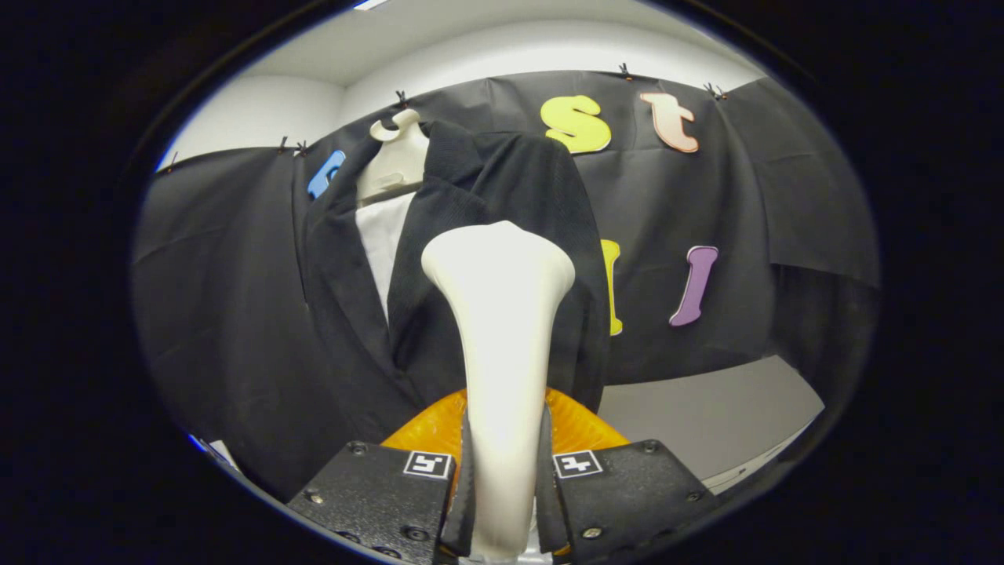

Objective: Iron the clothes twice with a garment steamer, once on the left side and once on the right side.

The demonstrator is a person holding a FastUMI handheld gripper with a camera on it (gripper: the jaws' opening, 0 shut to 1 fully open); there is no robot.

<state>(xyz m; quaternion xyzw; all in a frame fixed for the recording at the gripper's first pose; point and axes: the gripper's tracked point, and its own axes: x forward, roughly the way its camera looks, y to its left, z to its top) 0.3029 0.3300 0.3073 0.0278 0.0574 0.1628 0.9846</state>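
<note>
A cream-white garment steamer (502, 314) stands upright between my fingers, its wide head pointing up and its handle pinched by both pads. My gripper (503, 486) is shut on that handle. An orange ribbed part (576, 428) of the steamer shows just behind the fingers. Beyond the steamer hangs a black jacket (486, 235) on a pale mannequin torso (396, 157), with a white shirt (384, 235) showing between the lapels. The steamer head sits in front of the jacket's right front panel; I cannot tell whether it touches the cloth.
A grey table surface (706, 416) lies to the right of the jacket, below the black booth wall (745, 220). White walls (502, 47) rise above the cloth.
</note>
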